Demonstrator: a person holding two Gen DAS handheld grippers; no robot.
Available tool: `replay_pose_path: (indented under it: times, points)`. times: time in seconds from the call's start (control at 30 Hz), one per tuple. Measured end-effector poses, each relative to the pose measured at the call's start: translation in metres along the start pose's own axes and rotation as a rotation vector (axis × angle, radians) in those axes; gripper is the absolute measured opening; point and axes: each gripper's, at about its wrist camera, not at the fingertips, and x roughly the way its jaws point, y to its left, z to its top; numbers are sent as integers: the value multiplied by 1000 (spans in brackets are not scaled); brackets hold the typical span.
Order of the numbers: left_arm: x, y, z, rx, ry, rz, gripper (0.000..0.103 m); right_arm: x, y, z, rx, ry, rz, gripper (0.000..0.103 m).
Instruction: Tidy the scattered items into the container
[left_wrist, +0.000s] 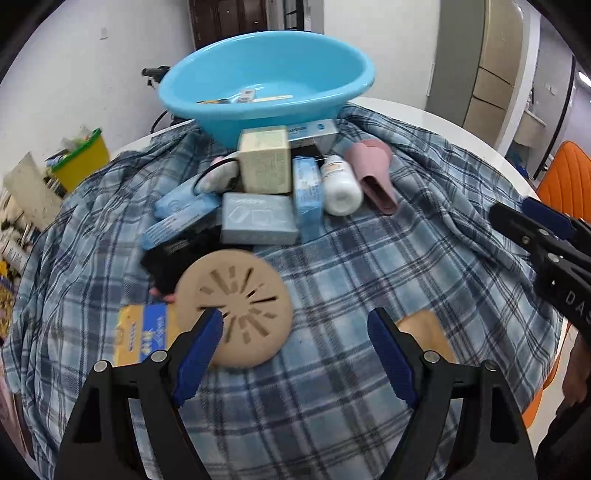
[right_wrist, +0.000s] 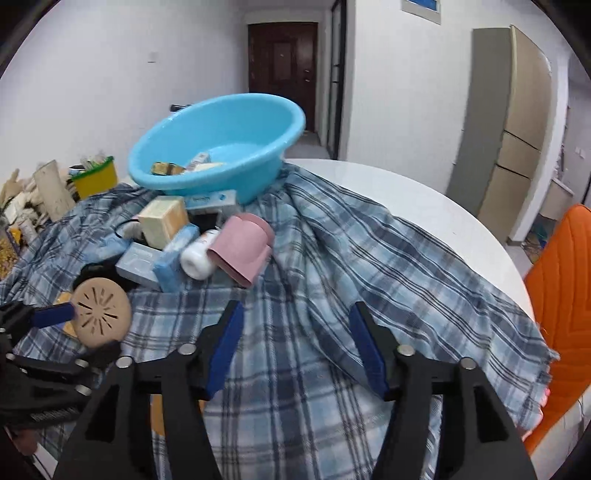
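Observation:
A blue plastic basin (left_wrist: 266, 122) stands at the far side of the plaid cloth (left_wrist: 332, 280), with a few small items inside. In front of it lies a pile: a cream box (left_wrist: 264, 162), a white bottle (left_wrist: 341, 184), a pink slipper (left_wrist: 373, 173), a grey-blue box (left_wrist: 258, 218) and light blue packs (left_wrist: 306, 199). Nearer lies a tan slotted disc (left_wrist: 234, 306), partly over a yellow-blue pack (left_wrist: 144, 332). My left gripper (left_wrist: 295, 317) is open above the cloth, its left fingertip over the disc's edge. My right gripper (right_wrist: 295, 308) is open over bare cloth, with nothing between its fingers.
The cloth covers a round white table (right_wrist: 424, 206). An orange chair (right_wrist: 565, 288) stands at the right edge. A yellow bin (right_wrist: 94, 181) and clutter sit beyond the table at the left. A flat tan piece (left_wrist: 424, 332) lies by my left gripper's right finger.

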Motion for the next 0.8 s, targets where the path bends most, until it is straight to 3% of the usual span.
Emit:
replay_pose_path:
  times: [0.1, 0.17, 0.27, 0.5, 0.6, 0.8]
  points:
    - [-4, 13, -6, -60, -2, -13, 83, -4, 1, -1, 14, 24, -10, 69]
    - [-7, 17, -8, -95, -11, -41, 83, -11, 7, -1, 0, 12, 7, 87]
    - [-10, 10, -9, -77, -8, -29, 83, -19, 20, -3, -55, -19, 1, 98]
    - [-23, -1, -17, 24, 1, -18, 83, -22, 28, 1, -100, 9, 34, 101]
    - [-21, 4, -18, 16, 14, 9, 83, -21, 22, 3, -62, 27, 26, 101]
    - [-16, 9, -17, -50, 7, -36, 83, -15, 25, 4, -55, 58, -19, 101]
